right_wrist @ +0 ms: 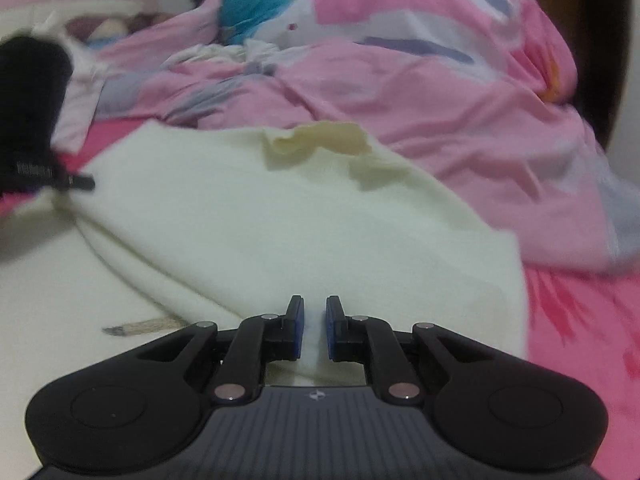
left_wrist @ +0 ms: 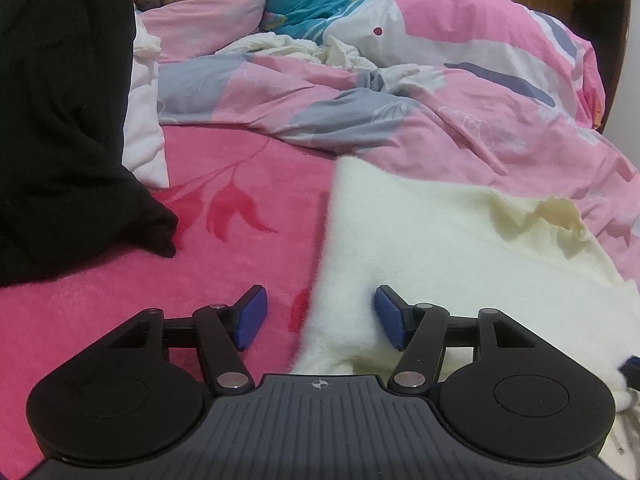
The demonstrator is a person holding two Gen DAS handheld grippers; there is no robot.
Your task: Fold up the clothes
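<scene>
In the left wrist view, the left gripper (left_wrist: 320,316) hangs with jaws parted and empty over the edge of a fuzzy cream knit sweater (left_wrist: 440,248) lying lower right on the pink fleece blanket (left_wrist: 224,184). In the blurred right wrist view, the right gripper (right_wrist: 315,328) pinches a fold of it at lower centre. It looks soft, light and floppy, best taken at hem or shoulders; its sleeves are hard to make out.

From my left wrist view: sweater (left_wrist: 460,248) lies on the bedsheet (left_wrist: 224,216) at 2 o'clock, its near edge running between my left gripper's (left_wrist: 320,316) parted jaws. Dark garment (left_wrist: 60,120) piled at 10 o'clock, pillow (left_wrist: 144,128) just behind it. Duvet (left_wrist: 460,112) heaped behind the sweater, 12 to 2 o'clock. Right wrist view: sweater fold pinched in my right gripper (right_wrist: 315,328) at 6 o'clock, duvet behind.
</scene>
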